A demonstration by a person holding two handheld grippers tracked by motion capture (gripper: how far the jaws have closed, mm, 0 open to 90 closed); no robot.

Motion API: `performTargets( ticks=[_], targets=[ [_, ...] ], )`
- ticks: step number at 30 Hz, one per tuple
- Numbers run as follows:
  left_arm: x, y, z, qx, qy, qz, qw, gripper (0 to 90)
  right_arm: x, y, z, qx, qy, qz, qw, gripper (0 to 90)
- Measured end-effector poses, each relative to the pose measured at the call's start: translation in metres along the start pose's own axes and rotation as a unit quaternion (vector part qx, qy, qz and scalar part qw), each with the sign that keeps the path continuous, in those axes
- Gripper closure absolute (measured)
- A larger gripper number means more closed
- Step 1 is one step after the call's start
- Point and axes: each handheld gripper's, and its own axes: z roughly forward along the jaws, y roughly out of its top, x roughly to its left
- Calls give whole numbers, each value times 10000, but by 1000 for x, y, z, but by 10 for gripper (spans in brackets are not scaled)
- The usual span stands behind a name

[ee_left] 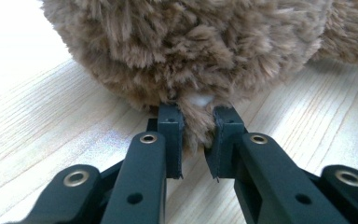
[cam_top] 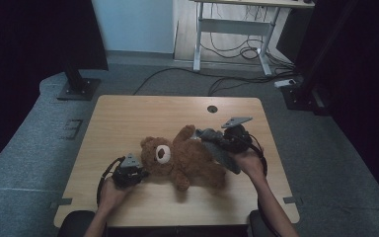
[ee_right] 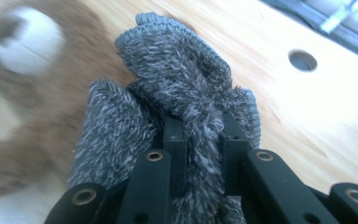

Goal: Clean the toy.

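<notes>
Two grippers work one bear (cam_top: 177, 160) on the table (cam_top: 128, 118), and each has its own job. Nearest the front edge, the left gripper (cam_top: 139, 174) sits low by the bear's head; in the left gripper view its jaws are clenched on a tuft of brown fur (ee_left: 196, 123) with a scrap of white showing between the tips. That pinch looks meant to pin the bear in place while the other hand works, since a soft toy would otherwise slide across the smooth wood.

Farther in, toward the right edge, the right gripper (cam_top: 216, 140) is clamped on a bunched fold of grey cloth (ee_right: 182, 102), a fuzzy knit with a ribbed hem. In the high view the cloth hangs over the bear's lower body, so it is probably a small garment being pulled on or off; I cannot tell which. Gripping it by a gathered fold gives the jaws something thick to bite.

The bear lies on its back about mid-table, head toward the left, one arm raised toward the far edge. Beyond it, near the far edge, is a round cable hole (cam_top: 212, 108).

No brand, label or readable writing shows on the bear, the cloth or the grippers.
</notes>
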Motion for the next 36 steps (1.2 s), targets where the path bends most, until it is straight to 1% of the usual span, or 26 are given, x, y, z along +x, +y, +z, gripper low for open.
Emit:
performTargets(
  ticks=[1,2,3,4,5,6,7,10,11,12,13,14,15,16,17,18,21,23,26,27,28,32,33,34,35,36],
  targets=[
    [0,0,0,-2,-6,-5,10000,768,5,5,-1,-40,48,-76,10000,772],
    [0,0,0,-14,-16,-12,10000,768,15,14,0,-60,141,-196,9997,772],
    [0,0,0,-14,-16,-12,10000,768,20,18,2,-52,211,-243,9995,772],
    [1,0,0,-18,-24,-16,10000,768,20,18,2,-52,211,-243,9995,772],
    [1,0,-1,-19,-31,-22,10000,768,25,22,5,-56,268,-288,9992,772],
    [1,0,-1,-29,-36,-36,10000,768,34,28,14,-44,395,-385,9985,772],
    [1,0,-1,-32,-37,-35,10000,768,39,31,19,-30,446,-408,9982,772],
    [1,0,-1,-35,-34,-35,10000,768,48,36,30,12,558,-449,9974,772],
    [1,0,-1,-38,-33,-32,10000,768,57,39,43,64,661,-500,9965,772],
    [1,0,-1,-42,-32,-36,10000,768,57,39,43,64,661,-500,9965,772],
    [1,1,-1,-46,-35,-46,10000,768,66,41,55,142,742,-567,9955,772],
    [1,1,-1,-44,-33,-54,10000,768,70,41,61,189,791,-597,9949,772],
    [1,1,-1,-49,-32,-62,10000,768,74,41,68,253,794,-641,9945,772],
    [1,1,-1,-49,-32,-62,10000,769,74,41,68,253,794,-641,9945,772],
    [1,1,-1,-57,-24,-78,10000,769,80,38,79,383,727,-766,9937,771],
    [1,1,-1,-60,-22,-90,9999,769,80,36,83,418,723,-778,9935,771],
    [1,1,-1,-61,-17,-73,10000,771,80,30,86,408,725,-728,9939,772],
    [0,2,-1,-45,20,-30,10000,775,77,28,84,412,713,-747,9938,772],
    [0,2,-1,-61,38,-34,10000,779,75,26,80,411,654,-772,9940,772],
    [0,2,-1,-63,27,-42,10000,779,73,23,77,413,559,-780,9945,773],
    [0,2,-1,-65,29,-43,10000,780,71,21,75,409,525,-772,9948,772],
    [0,2,-1,-54,42,-23,10000,780,64,14,68,396,470,-694,9957,772],
    [0,2,-1,-45,48,-12,10000,780,58,9,63,376,448,-616,9964,772],
    [0,2,-1,-45,48,-12,10000,780,58,9,63,376,448,-616,9964,772],
    [0,2,-1,-41,47,-11,10000,779,52,4,57,376,385,-572,9969,772],
    [0,2,-1,-41,47,-11,10000,780,52,4,57,376,385,-572,9969,772]
  ],
)
